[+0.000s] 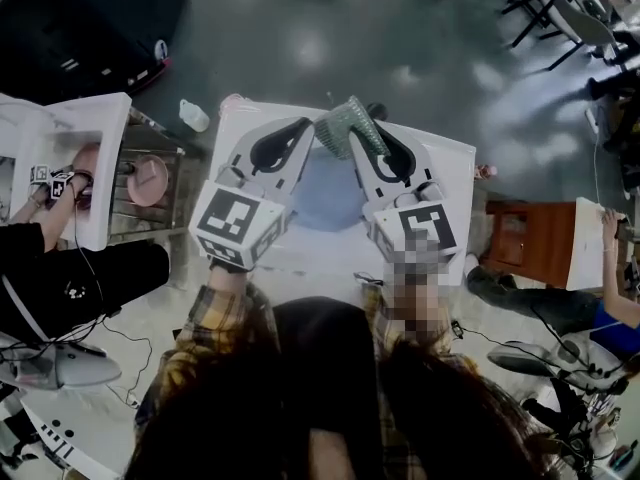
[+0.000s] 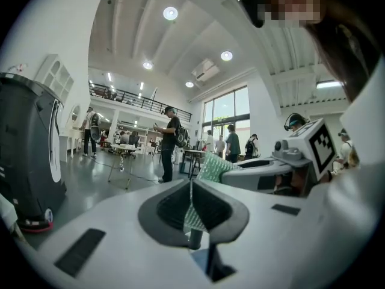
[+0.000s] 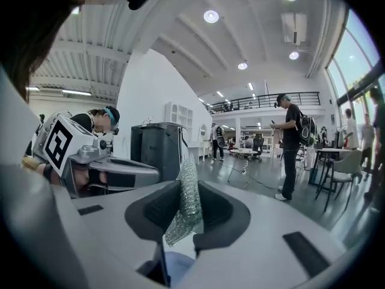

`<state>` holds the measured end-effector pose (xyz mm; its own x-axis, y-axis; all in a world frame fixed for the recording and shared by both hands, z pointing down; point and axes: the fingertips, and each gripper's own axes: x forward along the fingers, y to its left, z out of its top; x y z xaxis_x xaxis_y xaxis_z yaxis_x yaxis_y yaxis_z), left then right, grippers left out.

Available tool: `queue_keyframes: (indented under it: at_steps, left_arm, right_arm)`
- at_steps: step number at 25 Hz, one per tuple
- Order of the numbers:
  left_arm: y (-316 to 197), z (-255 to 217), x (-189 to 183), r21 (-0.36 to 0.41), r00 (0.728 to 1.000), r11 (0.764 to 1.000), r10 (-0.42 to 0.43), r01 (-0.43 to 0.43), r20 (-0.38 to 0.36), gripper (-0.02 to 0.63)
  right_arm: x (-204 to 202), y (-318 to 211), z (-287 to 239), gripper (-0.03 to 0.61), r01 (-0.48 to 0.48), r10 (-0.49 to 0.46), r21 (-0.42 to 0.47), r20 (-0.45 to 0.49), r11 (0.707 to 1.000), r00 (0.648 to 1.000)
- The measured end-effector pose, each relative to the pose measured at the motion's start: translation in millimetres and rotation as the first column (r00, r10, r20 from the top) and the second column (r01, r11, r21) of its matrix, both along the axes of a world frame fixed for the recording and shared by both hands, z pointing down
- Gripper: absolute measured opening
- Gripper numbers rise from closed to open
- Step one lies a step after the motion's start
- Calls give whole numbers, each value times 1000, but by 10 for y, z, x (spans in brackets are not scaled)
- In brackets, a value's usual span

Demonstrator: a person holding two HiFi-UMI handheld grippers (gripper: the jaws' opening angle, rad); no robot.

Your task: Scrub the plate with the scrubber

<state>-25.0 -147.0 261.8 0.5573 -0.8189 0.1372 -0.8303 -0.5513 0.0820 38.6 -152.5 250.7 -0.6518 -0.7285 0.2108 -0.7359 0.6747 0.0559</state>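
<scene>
A blue plate (image 1: 325, 203) lies on the white table (image 1: 452, 173), under both raised grippers. The green mesh scrubber (image 1: 345, 118) hangs in the air above the plate's far edge. My right gripper (image 1: 356, 136) is shut on it, and the mesh stands pinched between its dark pads (image 3: 185, 212). My left gripper (image 1: 306, 126) meets the scrubber's other edge. Its jaws are nearly together, with a thin strip of mesh (image 2: 191, 212) showing between the pads. From the left gripper view, the rest of the scrubber (image 2: 212, 164) bulges toward the right gripper (image 2: 240, 172). Both grippers point roughly level.
A second person works at a white sink unit (image 1: 100, 158) on the left, next to a pink plate (image 1: 148, 180). A white bottle (image 1: 193, 115) lies on the floor beyond. An orange stool (image 1: 528, 238) and a seated person are to the right. Several people stand in the hall ahead.
</scene>
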Motion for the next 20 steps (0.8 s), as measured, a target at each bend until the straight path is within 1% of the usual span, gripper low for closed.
queue_keyframes:
  at_steps: [3, 8, 14, 20]
  left_arm:
    - [6, -51, -7, 16, 1000, 1000, 7, -7, 4, 20]
    - [32, -11, 19, 15, 999, 1000, 23, -23, 23, 15]
    - [27, -5, -10, 8, 999, 1000, 23, -23, 22, 15]
    - [48, -12, 42, 6, 999, 999, 31, -31, 25, 15]
  right_arm:
    - [-2, -9, -85, 98, -1, 1, 18, 7, 1000, 1000]
    - [1, -2, -127, 98, -3, 2, 42, 10, 999, 1000]
    - [-21, -18, -128, 98, -1, 1, 45, 2, 999, 1000]
    - [4, -15, -147, 97, 2, -2, 48, 2, 999, 1000]
